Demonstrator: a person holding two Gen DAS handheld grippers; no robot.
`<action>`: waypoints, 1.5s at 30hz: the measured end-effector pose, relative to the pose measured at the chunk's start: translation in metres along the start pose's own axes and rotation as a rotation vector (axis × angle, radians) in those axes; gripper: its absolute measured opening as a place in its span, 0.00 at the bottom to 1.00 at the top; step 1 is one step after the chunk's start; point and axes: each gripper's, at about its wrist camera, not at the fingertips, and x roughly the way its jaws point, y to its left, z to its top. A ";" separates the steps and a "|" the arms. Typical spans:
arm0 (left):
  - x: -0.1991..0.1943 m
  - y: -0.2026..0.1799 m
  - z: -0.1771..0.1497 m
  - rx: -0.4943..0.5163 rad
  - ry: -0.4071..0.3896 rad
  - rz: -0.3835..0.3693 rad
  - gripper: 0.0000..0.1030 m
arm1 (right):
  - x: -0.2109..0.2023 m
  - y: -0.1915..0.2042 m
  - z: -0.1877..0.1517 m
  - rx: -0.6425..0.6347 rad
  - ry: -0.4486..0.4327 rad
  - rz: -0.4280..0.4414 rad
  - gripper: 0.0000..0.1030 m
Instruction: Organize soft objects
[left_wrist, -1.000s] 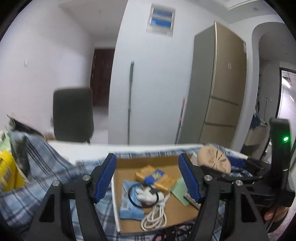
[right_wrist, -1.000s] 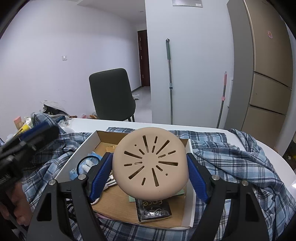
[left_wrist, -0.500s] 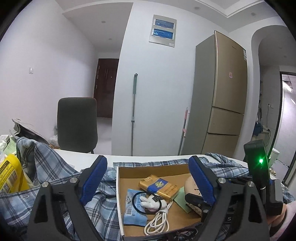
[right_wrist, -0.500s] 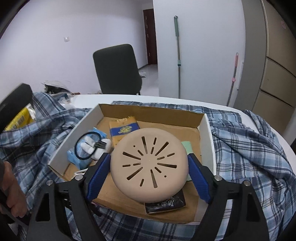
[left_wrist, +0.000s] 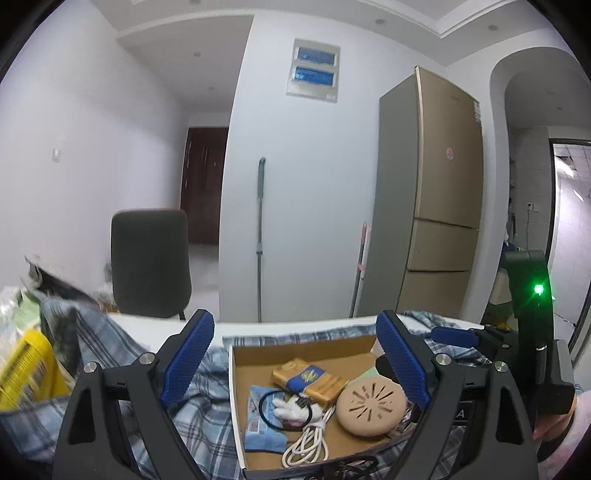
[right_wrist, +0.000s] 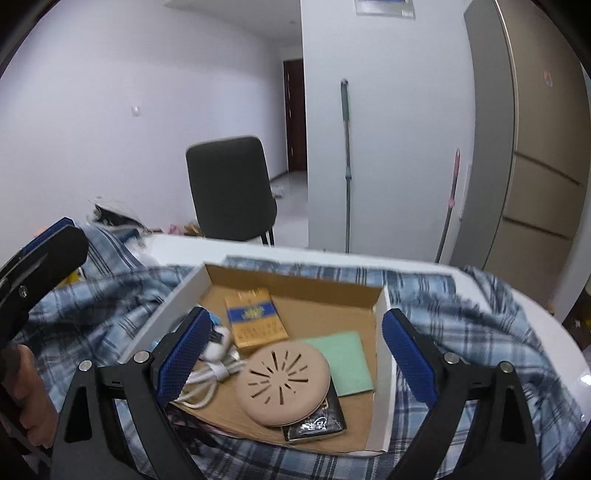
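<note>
Now the right gripper (right_wrist: 295, 354) is opening its jaws, nothing held; the pad (right_wrist: 283, 384) lies in the box (right_wrist: 382, 325), lower centre. Left gripper (left_wrist: 295, 358) gapes wide, empty.

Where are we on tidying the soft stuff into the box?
Done: the tan round pad lies in the cardboard box, partly on a black packet. In hand: nothing; the right gripper is opening above it, the left gripper open. Left: the plaid shirt under the box.
</note>
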 end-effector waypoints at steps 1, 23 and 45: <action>-0.005 -0.002 0.004 0.005 -0.012 -0.004 0.89 | -0.006 0.002 0.003 -0.003 -0.010 0.000 0.91; -0.083 0.016 -0.015 -0.018 -0.004 0.018 0.89 | -0.056 0.038 -0.036 0.018 0.006 0.011 0.91; -0.059 0.037 -0.032 -0.034 0.135 -0.005 0.89 | -0.012 0.054 -0.060 -0.002 0.226 0.037 0.91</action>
